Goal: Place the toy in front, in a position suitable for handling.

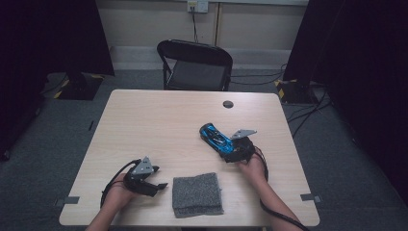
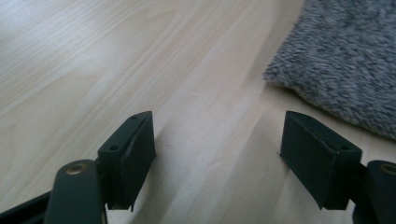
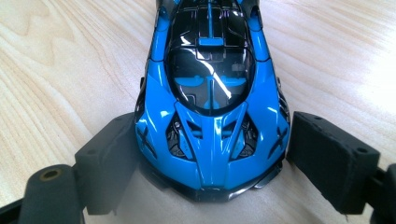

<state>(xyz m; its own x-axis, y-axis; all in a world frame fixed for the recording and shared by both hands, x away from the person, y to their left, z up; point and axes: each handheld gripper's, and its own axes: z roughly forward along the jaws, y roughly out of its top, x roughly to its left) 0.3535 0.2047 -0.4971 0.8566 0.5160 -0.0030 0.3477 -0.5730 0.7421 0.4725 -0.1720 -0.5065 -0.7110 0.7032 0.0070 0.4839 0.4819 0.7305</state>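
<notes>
A blue and black toy car [image 1: 215, 136] [image 3: 210, 70] stands on the wooden table [image 1: 159, 125], right of centre. My right gripper [image 1: 226, 146] [image 3: 212, 154] holds the car's near end, with a black pad against each flank. A folded grey fuzzy cloth [image 1: 197, 193] [image 2: 341, 56] lies near the table's front edge. My left gripper [image 1: 161, 185] [image 2: 217, 149] rests just left of the cloth, pointing toward it. It is open, with only bare wood between its pads.
A small black round disc [image 1: 228, 104] lies near the table's far edge. A black folding chair [image 1: 195, 65] stands behind the table. Cables [image 1: 308, 113] run over the floor at the right. Bare tabletop spreads across the left and middle.
</notes>
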